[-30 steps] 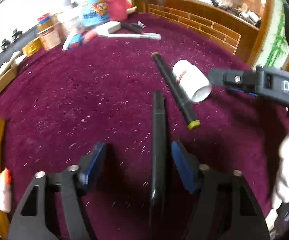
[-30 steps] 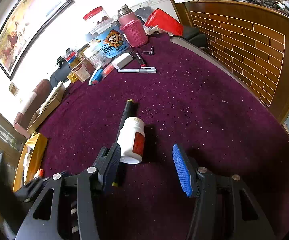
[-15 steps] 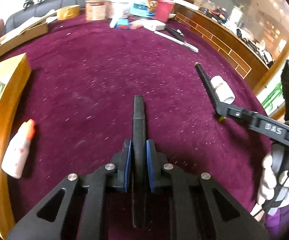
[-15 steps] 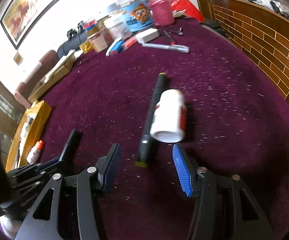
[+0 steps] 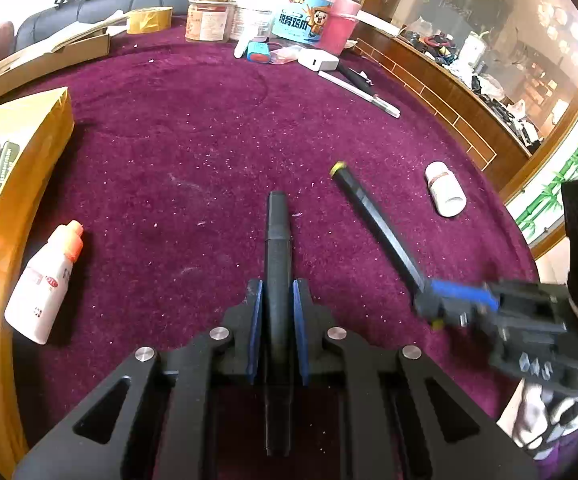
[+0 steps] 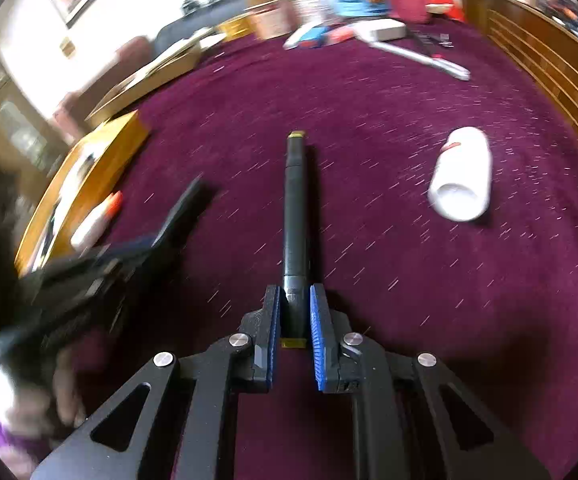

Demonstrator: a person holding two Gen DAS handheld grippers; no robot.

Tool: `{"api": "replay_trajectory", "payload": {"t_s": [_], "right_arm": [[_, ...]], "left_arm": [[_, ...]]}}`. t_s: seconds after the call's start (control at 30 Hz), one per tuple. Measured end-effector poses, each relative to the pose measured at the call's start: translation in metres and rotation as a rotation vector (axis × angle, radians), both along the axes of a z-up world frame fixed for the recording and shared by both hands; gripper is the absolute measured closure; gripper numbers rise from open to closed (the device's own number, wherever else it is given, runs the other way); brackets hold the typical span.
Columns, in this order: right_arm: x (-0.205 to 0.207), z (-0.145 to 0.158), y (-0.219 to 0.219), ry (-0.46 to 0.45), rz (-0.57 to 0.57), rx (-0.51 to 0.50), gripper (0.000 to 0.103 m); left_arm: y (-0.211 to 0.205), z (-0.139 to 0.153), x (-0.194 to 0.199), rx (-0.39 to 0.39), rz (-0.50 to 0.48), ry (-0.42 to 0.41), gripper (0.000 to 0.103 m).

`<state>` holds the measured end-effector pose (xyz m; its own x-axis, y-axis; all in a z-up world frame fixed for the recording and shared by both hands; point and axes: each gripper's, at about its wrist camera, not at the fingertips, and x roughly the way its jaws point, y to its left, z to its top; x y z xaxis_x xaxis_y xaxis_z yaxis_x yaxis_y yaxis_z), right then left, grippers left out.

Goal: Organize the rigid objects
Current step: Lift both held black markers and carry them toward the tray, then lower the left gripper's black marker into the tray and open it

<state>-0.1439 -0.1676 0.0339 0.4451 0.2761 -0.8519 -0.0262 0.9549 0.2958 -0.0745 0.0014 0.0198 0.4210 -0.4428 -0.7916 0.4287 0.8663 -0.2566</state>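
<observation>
My left gripper (image 5: 277, 308) is shut on a plain black marker (image 5: 277, 240) that points forward above the purple cloth. My right gripper (image 6: 293, 312) is shut on a black marker with yellow ends (image 6: 296, 216); it also shows in the left wrist view (image 5: 381, 228), held at its near end by the right gripper (image 5: 441, 304). A white pill bottle (image 6: 463, 176) lies on its side to the right, also seen in the left wrist view (image 5: 445, 194). A small white bottle with an orange cap (image 5: 45, 284) lies beside a yellow box (image 5: 21, 152) holding pens.
Jars, a tape roll (image 5: 149, 20), a blue tin (image 5: 303, 16), a pink bottle (image 5: 339, 28), a white charger (image 5: 319, 60) and a utility knife (image 5: 359, 88) crowd the far edge. A cardboard box (image 5: 45, 56) sits far left. A wooden rail (image 5: 449, 112) borders the right.
My right gripper has shut on the yellow-ended marker, which now points forward between its fingers. My left gripper, open a second ago, stays shut on the black marker and has swung left.
</observation>
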Motion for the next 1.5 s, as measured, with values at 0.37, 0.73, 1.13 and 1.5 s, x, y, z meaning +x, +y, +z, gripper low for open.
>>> {"api": "replay_trajectory", "payload": {"t_s": [0.37, 0.73, 1.13, 1.5], "right_arm": [[0.041, -0.001, 0.024, -0.042, -0.033, -0.137, 0.068], [0.031, 0.007, 0.008, -0.088, -0.098, 0.042, 0.090], [0.033, 0.067, 0.084, -0.145, 0.128, 0.336, 0.090], [0.063, 0.052, 0.211, -0.022, 0.302, 0.366, 0.090]], "left_arm": [[-0.018, 0.000, 0.010, 0.071, -0.013, -0.082, 0.091], [0.040, 0.035, -0.012, -0.214, 0.010, -0.063, 0.091], [0.155, 0.083, -0.031, -0.400, 0.158, -0.131, 0.091], [0.243, 0.041, -0.004, -0.504, 0.353, 0.018, 0.087]]}}
